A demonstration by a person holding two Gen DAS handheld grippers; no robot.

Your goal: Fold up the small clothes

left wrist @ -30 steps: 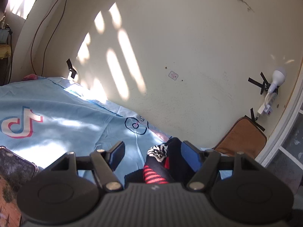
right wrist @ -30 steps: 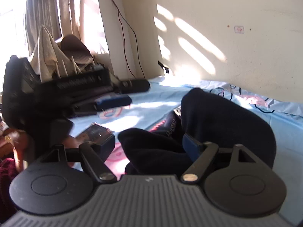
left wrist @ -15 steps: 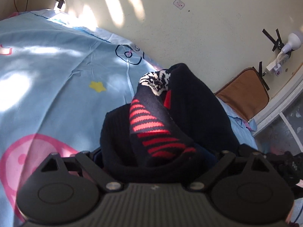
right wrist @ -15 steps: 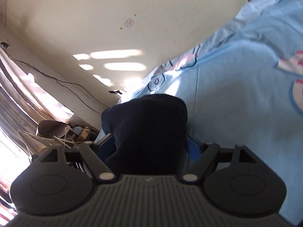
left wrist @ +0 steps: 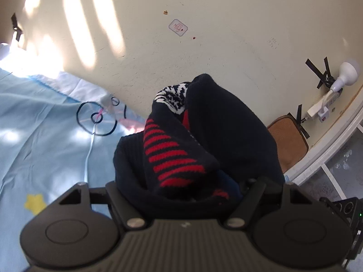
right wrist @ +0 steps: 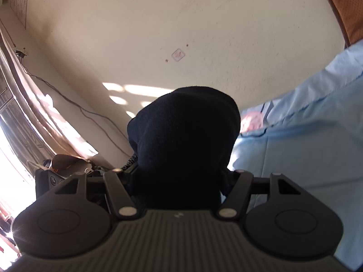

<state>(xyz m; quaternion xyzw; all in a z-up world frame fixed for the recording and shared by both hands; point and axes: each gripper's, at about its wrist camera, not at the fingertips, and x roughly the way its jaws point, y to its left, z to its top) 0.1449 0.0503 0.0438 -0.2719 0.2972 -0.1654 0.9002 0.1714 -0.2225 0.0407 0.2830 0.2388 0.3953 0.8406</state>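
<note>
A dark navy knitted garment (left wrist: pixel 226 124) with red stripes and a black-and-white patch bulges up between the jaws of my left gripper (left wrist: pixel 179 181). The jaws are closing and the cloth fills the gap, hiding the fingertips. In the right wrist view another bunched part of the same dark garment (right wrist: pixel 186 124) fills my right gripper (right wrist: pixel 181 174). Its jaws are closing too, and its fingertips are buried in the cloth. Both bundles are held above the light blue printed sheet (left wrist: pixel 45 136).
A cream wall stands close ahead, with a white bulb in a taped socket (left wrist: pixel 344 72) and a brown cushion (left wrist: pixel 288 140) at its foot. In the right wrist view the sheet (right wrist: pixel 306 158) tilts at right; a cable (right wrist: pixel 68 99) and a sunlit curtain (right wrist: pixel 13 136) are at left.
The garment went from lying low between open fingers to filling both grippers. Both views swung toward the wall, and the right view rolled so the sheet now slopes at right.
</note>
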